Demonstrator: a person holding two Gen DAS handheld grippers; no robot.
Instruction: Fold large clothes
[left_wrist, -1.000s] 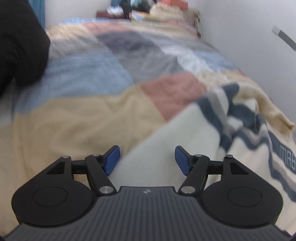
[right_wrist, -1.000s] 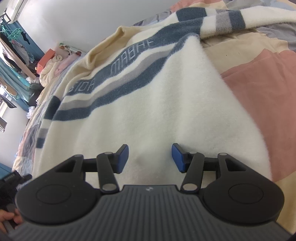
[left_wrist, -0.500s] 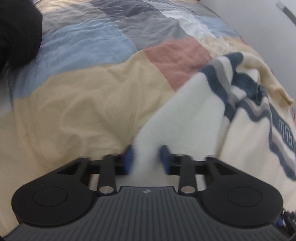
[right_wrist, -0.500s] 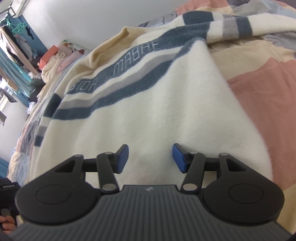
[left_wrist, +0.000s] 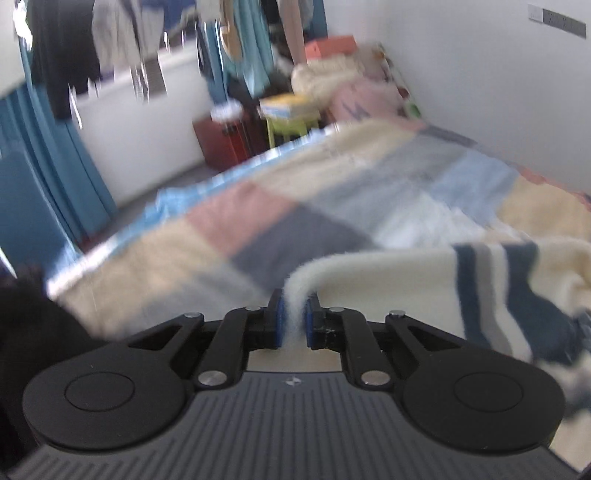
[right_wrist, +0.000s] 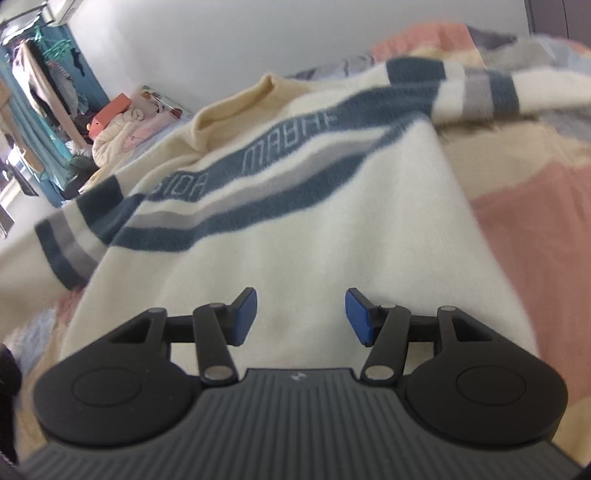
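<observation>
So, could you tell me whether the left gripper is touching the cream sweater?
Touching. The left wrist view shows the left gripper shut on a fold of the sweater, fabric pinched between both blue pads.

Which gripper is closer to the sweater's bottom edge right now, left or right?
Left. The left gripper is shut on the cream sweater, pinching its edge between the pads. The right gripper is open, over the sweater's body, gripping nothing.

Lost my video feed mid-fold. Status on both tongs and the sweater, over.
Left tongs shut on cream sweater edge, lifted off bedspread. Right tongs open, over sweater body. Nothing in the way.
</observation>
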